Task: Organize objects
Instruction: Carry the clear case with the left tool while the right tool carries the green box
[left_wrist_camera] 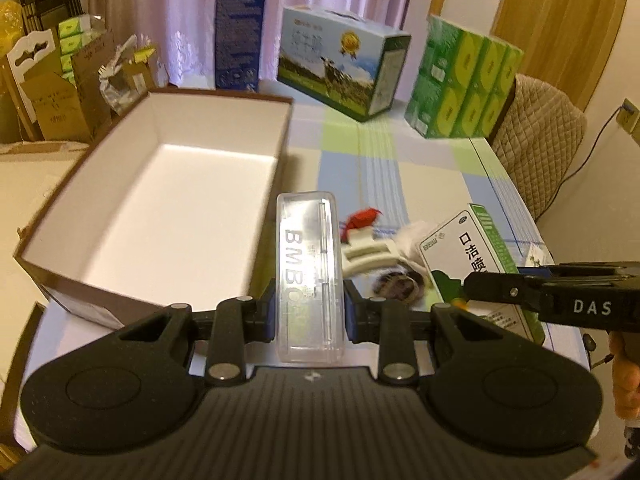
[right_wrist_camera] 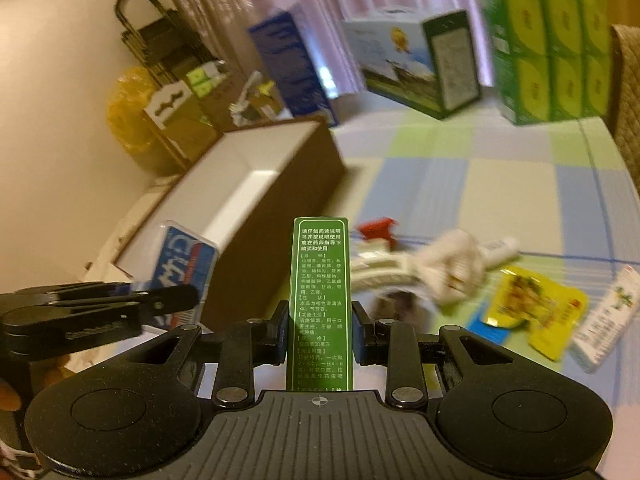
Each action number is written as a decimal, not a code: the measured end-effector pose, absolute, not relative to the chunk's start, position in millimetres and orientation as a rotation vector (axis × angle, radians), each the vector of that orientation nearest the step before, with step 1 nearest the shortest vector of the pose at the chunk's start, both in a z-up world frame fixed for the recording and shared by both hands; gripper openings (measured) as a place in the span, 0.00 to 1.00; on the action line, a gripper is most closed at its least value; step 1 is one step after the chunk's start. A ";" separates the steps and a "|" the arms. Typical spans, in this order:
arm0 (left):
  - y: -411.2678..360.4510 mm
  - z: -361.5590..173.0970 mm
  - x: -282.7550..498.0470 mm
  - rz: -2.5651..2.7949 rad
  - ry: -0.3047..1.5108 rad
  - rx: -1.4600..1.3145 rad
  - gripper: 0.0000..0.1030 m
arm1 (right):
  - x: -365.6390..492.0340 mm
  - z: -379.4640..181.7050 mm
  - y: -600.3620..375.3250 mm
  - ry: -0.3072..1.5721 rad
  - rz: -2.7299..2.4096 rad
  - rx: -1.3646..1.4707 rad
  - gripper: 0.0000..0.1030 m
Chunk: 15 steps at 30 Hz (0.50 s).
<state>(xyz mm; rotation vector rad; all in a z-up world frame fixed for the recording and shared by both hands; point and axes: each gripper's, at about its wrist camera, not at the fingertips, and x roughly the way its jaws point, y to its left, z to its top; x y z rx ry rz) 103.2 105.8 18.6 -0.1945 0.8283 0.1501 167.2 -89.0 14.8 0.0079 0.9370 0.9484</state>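
On the left of the checked tablecloth sits the open box, brown outside and white inside, with nothing in it. Just right of its near corner the left gripper is clenched on a clear case marked BMBO, which stands on end between the pads above the cloth, close to the box's right wall but not over its rim. Past the case lies a small heap: a red clip, a cream holder and a white tube (all blurred). Right again, the right gripper is closed on a green carton, its narrow printed side upright between the fingers; from the left wrist the same carton shows a white face with black characters, held off the table. Farther right on the cloth lie a yellow sachet and a white packet. At the back of the table stand a blue carton, a milk case and a green tissue pack.
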 end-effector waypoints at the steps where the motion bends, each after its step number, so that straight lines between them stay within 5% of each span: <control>1: 114.4 20.9 102.4 0.150 0.823 -0.193 0.26 | 164.3 17.7 -80.5 0.931 0.956 0.014 0.26; 15: 228.2 31.3 101.5 0.154 0.799 -0.174 0.26 | 130.4 35.2 57.2 0.865 1.005 0.023 0.26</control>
